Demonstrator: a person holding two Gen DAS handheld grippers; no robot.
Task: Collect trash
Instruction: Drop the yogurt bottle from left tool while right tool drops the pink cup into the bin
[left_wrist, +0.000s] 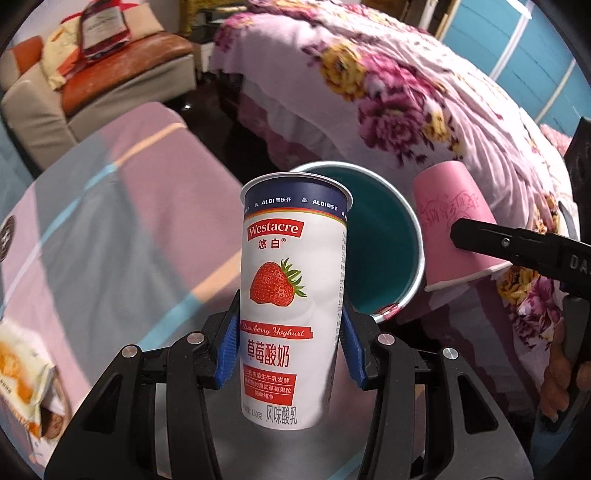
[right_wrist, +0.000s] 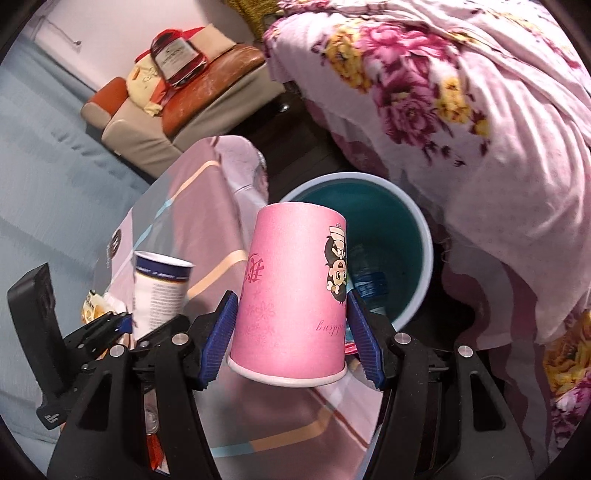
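My left gripper (left_wrist: 288, 343) is shut on a white strawberry yoghurt cup (left_wrist: 291, 295), held upright in front of a teal bin (left_wrist: 384, 240). My right gripper (right_wrist: 291, 332) is shut on an upside-down pink paper cup (right_wrist: 291, 295), held just short of the teal bin (right_wrist: 388, 236), which has a blue wrapper at its bottom. In the left wrist view the pink cup (left_wrist: 450, 221) and the right gripper's finger show at the right, beside the bin. In the right wrist view the yoghurt cup (right_wrist: 159, 291) and left gripper show at the left.
A table with a pink striped cloth (left_wrist: 110, 221) lies under both grippers. A snack packet (left_wrist: 26, 373) lies at its left edge. A bed with a floral quilt (left_wrist: 406, 92) stands behind the bin. A sofa with bags (left_wrist: 110, 66) is at the back left.
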